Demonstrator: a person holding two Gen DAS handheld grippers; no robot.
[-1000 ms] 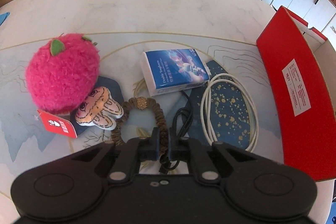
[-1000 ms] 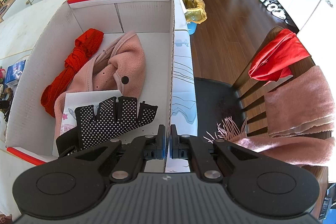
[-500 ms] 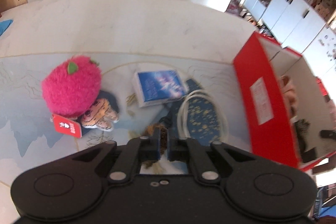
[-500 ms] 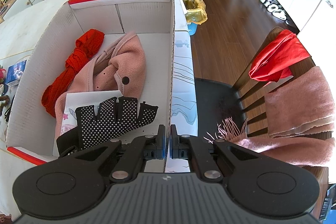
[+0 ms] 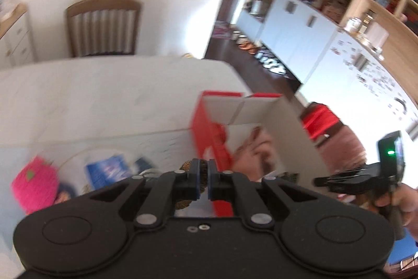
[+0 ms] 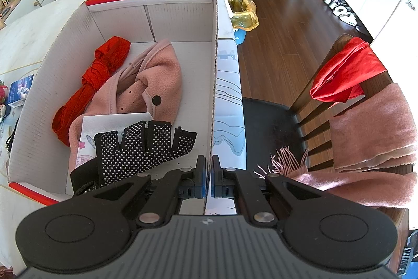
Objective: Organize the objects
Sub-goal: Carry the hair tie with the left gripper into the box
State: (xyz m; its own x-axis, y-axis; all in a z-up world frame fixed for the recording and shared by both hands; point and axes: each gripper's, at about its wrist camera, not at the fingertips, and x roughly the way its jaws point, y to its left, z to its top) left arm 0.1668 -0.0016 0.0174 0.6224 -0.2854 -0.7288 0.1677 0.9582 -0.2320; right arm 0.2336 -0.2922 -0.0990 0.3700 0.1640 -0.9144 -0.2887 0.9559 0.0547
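Observation:
My left gripper [image 5: 204, 169] is shut on a brown hair scrunchie [image 5: 186, 166] and holds it in the air near the left wall of the red and white cardboard box [image 5: 201, 122]. My right gripper [image 6: 208, 166] is shut on the box's right wall [image 6: 213, 75]. Inside the box lie a pink fleece hat [image 6: 146, 77], a red cloth [image 6: 94, 80], a black dotted glove [image 6: 141, 145] and a printed sheet [image 6: 104, 122]. The left wrist view is blurred.
On the table left of the box lie a pink plush ball [image 5: 34, 182] and a blue tissue pack [image 5: 107, 170]. A chair [image 6: 326, 101] with red and pink cloths stands right of the box. A wooden chair [image 5: 102, 28] stands at the table's far side.
My left gripper has lifted the scrunchie off the table and swung right toward the box. My right gripper has stayed still on the box wall.

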